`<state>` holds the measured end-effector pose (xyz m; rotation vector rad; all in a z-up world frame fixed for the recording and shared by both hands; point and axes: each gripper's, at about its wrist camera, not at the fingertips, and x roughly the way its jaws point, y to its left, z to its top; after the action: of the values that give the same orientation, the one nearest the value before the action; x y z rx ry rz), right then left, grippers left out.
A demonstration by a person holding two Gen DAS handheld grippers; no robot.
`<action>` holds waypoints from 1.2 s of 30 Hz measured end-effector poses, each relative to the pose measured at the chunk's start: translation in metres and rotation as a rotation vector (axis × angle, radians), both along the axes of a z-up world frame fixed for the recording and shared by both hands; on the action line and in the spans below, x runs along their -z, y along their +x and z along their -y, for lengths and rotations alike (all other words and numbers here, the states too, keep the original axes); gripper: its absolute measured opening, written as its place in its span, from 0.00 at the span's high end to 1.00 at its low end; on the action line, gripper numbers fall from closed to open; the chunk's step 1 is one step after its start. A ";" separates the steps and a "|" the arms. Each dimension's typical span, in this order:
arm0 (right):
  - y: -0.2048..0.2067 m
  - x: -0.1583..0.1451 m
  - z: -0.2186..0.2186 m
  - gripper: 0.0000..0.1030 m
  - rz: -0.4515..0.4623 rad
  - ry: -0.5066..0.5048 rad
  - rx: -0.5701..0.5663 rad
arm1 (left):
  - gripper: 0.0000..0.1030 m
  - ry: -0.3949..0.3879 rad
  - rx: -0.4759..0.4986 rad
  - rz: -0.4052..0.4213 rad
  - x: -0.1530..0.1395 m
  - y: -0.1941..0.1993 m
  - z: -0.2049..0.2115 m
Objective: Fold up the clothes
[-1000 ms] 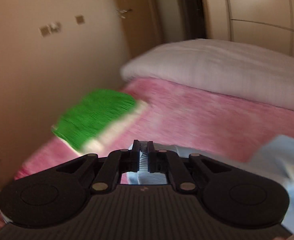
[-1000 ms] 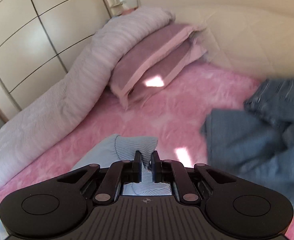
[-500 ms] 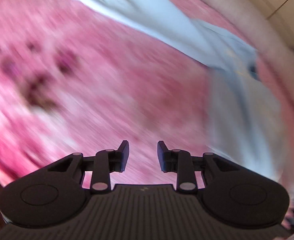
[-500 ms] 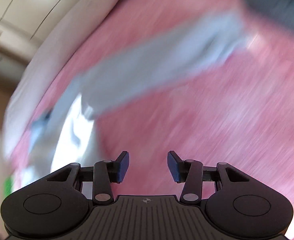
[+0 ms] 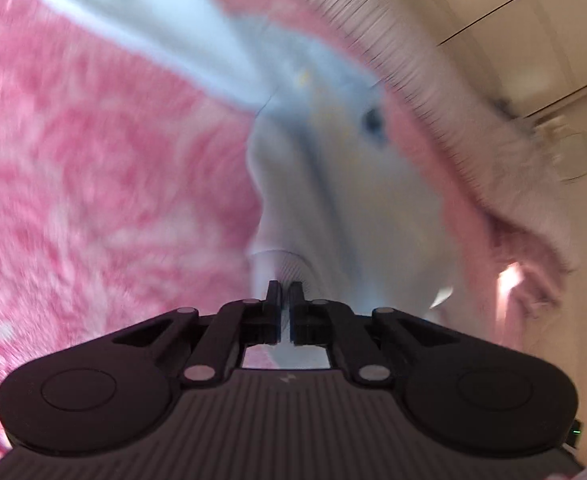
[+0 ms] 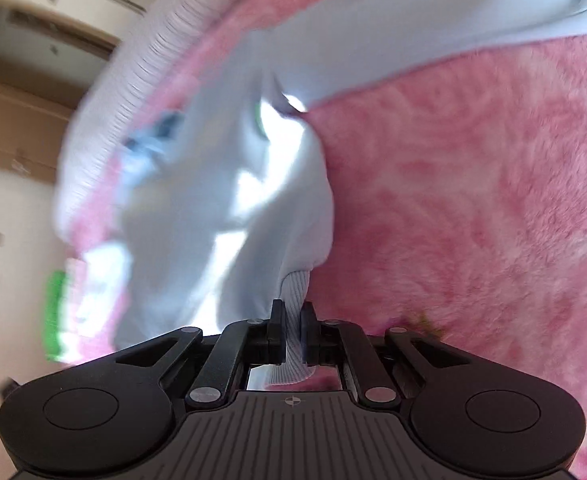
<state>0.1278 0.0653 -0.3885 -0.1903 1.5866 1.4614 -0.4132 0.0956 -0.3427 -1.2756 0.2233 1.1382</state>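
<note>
Both grippers clenched on the ribbed hem of the light-blue sweatshirt [image 6: 229,200]: left gripper [image 5: 285,296] and right gripper [image 6: 291,314] each pinch one hem corner. The garment lies spread over the pink blanket [image 6: 473,200], sleeves outward, collar toward the white duvet [image 5: 433,92] at the far edge. Likely the fold-over step; next move calls for carrying the hem evenly toward the collar.

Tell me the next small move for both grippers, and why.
Probably draw both grippers apart to tauten the hem. The left gripper and right gripper each pinch the ribbed edge of the light blue sweatshirt, which lies rumpled on the pink blanket.
</note>
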 end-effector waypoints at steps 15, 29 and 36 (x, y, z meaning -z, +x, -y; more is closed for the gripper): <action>0.026 -0.041 -0.019 0.58 0.344 -0.041 0.050 | 0.77 -0.099 0.310 -0.429 0.014 0.037 -0.006; -0.021 0.021 0.020 0.51 0.752 0.044 -0.217 | 0.59 0.287 0.991 -1.142 0.082 0.193 0.057; -0.026 0.019 0.018 0.50 0.796 0.087 -0.231 | 0.97 0.428 0.993 -1.318 0.086 0.187 0.060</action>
<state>0.1020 0.0474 -0.4079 -0.8159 0.8674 1.3709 -0.2258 0.0359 -0.4283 0.1960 1.3270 0.8700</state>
